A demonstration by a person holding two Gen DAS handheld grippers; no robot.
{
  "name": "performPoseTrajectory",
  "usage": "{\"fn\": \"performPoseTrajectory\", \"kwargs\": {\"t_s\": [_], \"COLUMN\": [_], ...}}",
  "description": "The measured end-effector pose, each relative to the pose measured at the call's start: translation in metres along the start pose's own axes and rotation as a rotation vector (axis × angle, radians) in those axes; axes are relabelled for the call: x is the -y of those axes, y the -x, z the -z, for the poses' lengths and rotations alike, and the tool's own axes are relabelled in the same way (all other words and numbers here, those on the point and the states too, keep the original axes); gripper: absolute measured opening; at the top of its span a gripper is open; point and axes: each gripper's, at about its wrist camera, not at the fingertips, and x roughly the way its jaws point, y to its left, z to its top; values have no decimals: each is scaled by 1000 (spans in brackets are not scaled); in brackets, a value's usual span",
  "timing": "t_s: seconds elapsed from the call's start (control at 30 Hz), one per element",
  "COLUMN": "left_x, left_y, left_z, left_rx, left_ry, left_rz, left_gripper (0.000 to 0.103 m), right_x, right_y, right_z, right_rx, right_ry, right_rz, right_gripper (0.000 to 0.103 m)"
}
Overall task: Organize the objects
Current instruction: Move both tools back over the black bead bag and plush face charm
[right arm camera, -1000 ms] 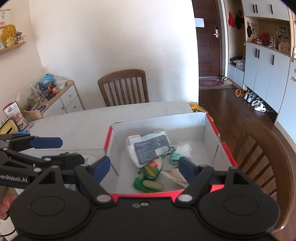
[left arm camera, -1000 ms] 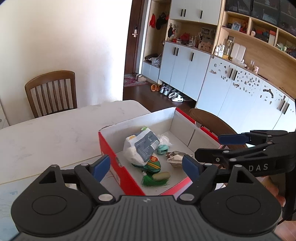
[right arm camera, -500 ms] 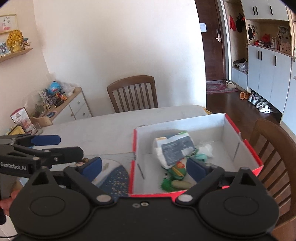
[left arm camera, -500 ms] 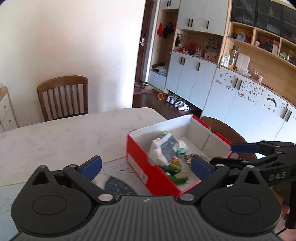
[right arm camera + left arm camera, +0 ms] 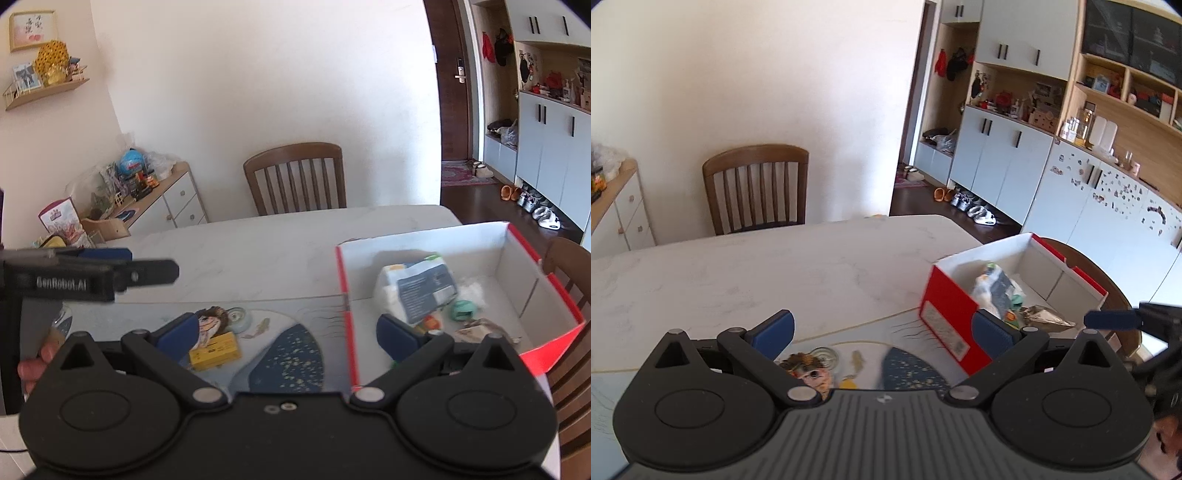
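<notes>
We record one white marbled table, carrying near its front edge a printed mat with a dark blue speckled patch. On the mat we list a yellow box, a small round pale disc and a brown-haired figure. A red-and-white open cardboard box stands at the mat's right end.

Bright daylight, soft and even on the white wall and table. Shadow inside the red box. Box contents and left tool motion-blurred. Strong fisheye bending at frame edges; corners vignetted dark.
</notes>
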Motion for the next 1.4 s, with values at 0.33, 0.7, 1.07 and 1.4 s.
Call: {"fn": "performPoseTrajectory", "kwargs": {"t_s": [0.33, 0.7, 1.07, 1.4], "left_x": [-61, -93, -96, -84], "left_y": [-20, -73, -117, -128], "left_z": [-1, 22, 47, 61], "left_rx": [-28, -148, -269, -283], "left_ry": [63, 73, 120, 137], "left_rz": [-44, -63, -48, -36], "left_gripper": [103, 103, 102, 102], "right_x": [-49, -83, -102, -120], "right_y": [-38, -88, -129, -159], "right_z": [6, 28, 56, 77], "right_rx": [-73, -189, -303, -367], "right_ry": [81, 165, 244, 263], "right_rz": [-16, -29, -57, -96], "right_gripper": [102, 99, 97, 90]}}
